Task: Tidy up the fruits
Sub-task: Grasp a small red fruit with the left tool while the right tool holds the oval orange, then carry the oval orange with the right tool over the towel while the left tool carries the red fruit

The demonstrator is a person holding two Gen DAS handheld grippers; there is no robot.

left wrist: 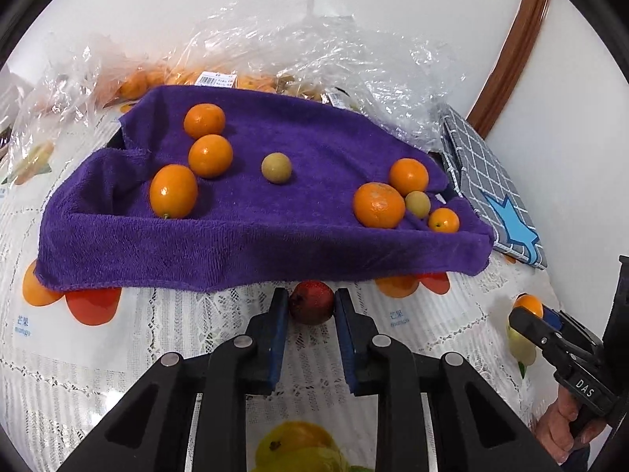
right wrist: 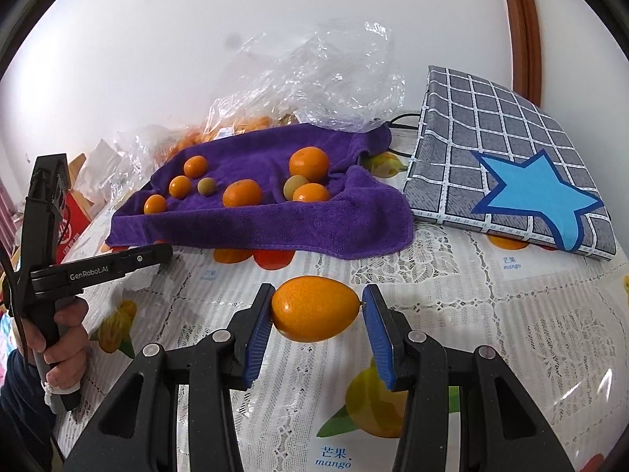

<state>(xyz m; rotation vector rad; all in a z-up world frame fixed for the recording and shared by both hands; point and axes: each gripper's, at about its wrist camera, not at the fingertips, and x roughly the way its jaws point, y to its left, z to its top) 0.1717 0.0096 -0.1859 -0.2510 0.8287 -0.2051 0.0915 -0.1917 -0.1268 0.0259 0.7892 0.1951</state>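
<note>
A purple towel (left wrist: pixel 251 232) lines a tray and holds several oranges and two small green-yellow fruits; it also shows in the right wrist view (right wrist: pixel 275 224). My left gripper (left wrist: pixel 311 302) is shut on a dark red fruit (left wrist: pixel 311 302) just in front of the towel's near edge. My right gripper (right wrist: pixel 316 308) is shut on an oval orange kumquat (right wrist: pixel 314 308), held above the tablecloth short of the towel. The right gripper also shows at the right edge of the left wrist view (left wrist: pixel 528 310), the left gripper at the left of the right wrist view (right wrist: pixel 165 253).
A grey checked cushion (right wrist: pixel 511 165) with a blue star lies right of the towel. Clear plastic bags (left wrist: pixel 298 35) with more fruit lie behind it against the wall. The tablecloth (right wrist: pixel 471 314) is white lace with printed fruit pictures. A red box (right wrist: pixel 72 216) stands at far left.
</note>
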